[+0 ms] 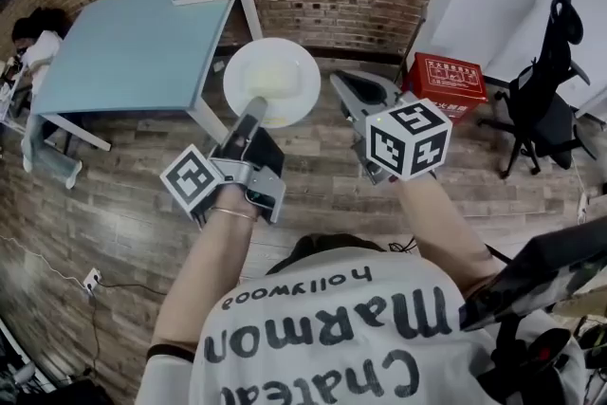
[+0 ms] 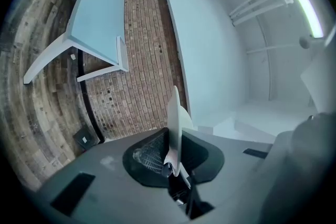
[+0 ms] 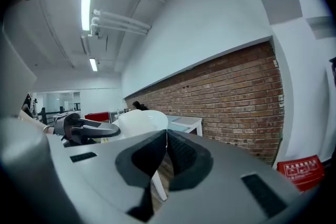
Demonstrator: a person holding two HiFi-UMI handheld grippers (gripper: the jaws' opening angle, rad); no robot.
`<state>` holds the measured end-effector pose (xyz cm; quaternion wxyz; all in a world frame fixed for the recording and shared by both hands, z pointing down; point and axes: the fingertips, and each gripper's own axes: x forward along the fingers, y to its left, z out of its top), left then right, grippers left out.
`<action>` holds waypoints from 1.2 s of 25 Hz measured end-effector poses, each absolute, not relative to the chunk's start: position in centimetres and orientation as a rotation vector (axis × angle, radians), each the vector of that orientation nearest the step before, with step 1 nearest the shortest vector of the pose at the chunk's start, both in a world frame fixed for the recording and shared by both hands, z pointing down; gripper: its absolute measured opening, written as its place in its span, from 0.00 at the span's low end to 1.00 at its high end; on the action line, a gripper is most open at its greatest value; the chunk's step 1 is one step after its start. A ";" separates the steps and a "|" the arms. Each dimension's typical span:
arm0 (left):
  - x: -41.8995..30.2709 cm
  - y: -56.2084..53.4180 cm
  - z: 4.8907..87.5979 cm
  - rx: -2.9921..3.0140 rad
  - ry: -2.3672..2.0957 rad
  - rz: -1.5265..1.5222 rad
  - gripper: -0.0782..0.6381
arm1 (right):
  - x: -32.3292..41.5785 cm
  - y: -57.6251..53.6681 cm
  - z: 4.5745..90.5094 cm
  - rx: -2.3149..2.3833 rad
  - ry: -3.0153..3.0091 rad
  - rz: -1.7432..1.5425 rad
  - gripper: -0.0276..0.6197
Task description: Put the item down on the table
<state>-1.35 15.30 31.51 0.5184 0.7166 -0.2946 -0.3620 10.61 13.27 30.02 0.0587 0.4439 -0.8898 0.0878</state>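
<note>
Head view shows the left hand-held gripper (image 1: 252, 106) holding a white plate (image 1: 275, 76) by its near rim, in the air above the wooden floor. The plate hangs just past the right edge of the pale blue bench (image 1: 133, 43), close to its near right corner, and no part of it is over the top yet. In the left gripper view the jaws are pinched on the plate's rim (image 2: 175, 123), with the plate seen edge-on and rising between them. The right hand-held gripper (image 1: 349, 88) is held beside the plate and touches nothing. Its own view shows the two jaws (image 3: 166, 136) pressed together with nothing between them.

I judge the step in hand to be the carry: the plate is gripped and raised but not yet brought over the bench. The next move calls for swinging the plate left over the right edge and levelling it. It should then go down until its base sits flat on bare bench top before the jaws open. A thin rim grip could let the plate tip, so a slow descent seems wise.
</note>
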 end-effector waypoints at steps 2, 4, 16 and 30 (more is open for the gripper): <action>-1.7 15.3 31.5 1.721 -0.705 -0.869 0.15 | 10.1 13.3 30.0 1.339 -2.698 0.268 0.05; -2.3 15.2 31.4 1.721 -0.706 -0.871 0.15 | 9.6 13.1 30.0 1.334 -2.700 0.271 0.05; -4.9 14.0 32.2 1.716 -0.694 -0.860 0.15 | 7.0 12.3 31.1 1.344 -2.702 0.265 0.06; -4.4 6.5 34.3 1.682 -0.728 -0.854 0.15 | 7.1 4.7 33.7 1.236 -2.691 0.327 0.06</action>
